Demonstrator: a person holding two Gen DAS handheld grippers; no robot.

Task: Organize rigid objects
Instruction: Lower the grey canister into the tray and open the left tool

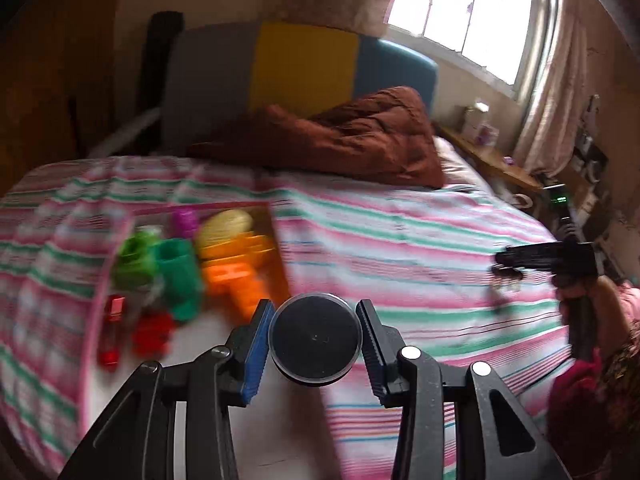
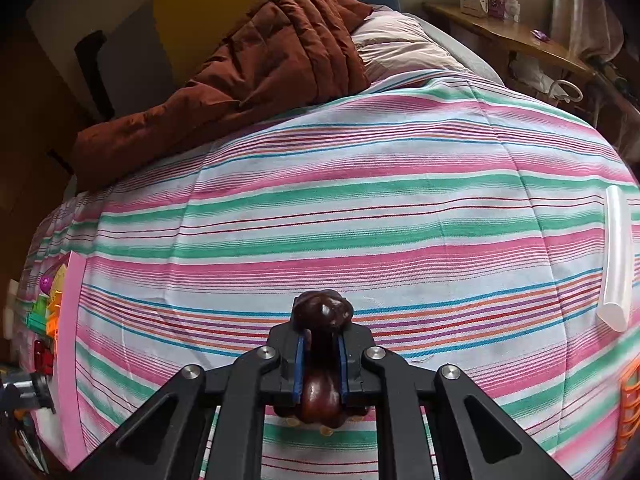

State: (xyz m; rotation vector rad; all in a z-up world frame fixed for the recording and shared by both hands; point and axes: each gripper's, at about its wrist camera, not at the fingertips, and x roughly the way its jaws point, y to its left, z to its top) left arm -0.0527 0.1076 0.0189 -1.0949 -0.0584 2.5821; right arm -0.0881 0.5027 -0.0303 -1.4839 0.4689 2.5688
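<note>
My left gripper [image 1: 315, 346] is shut on a black round disc [image 1: 315, 336], gripped by its edges between the blue pads. It hovers over the near right corner of a pink-rimmed box [image 1: 224, 206] on the bed. The box holds blurred plastic toys: green pieces [image 1: 160, 264], an orange one [image 1: 236, 276], red ones [image 1: 132, 328] and a yellow one [image 1: 226, 226]. My right gripper [image 2: 322, 344] is shut on a glossy dark brown object [image 2: 322, 308] just above the striped bedspread [image 2: 360, 200]. The left wrist view shows the right gripper [image 1: 506, 270] at the far right, held by a person's hand [image 1: 580, 300].
A crumpled brown duvet [image 2: 240, 72] and a pillow [image 2: 400, 48] lie at the head of the bed. A translucent white tube [image 2: 618, 260] rests on the bedspread at the right, with an orange basket [image 2: 630, 408] at the right edge. A wooden shelf [image 2: 520, 40] runs under the window.
</note>
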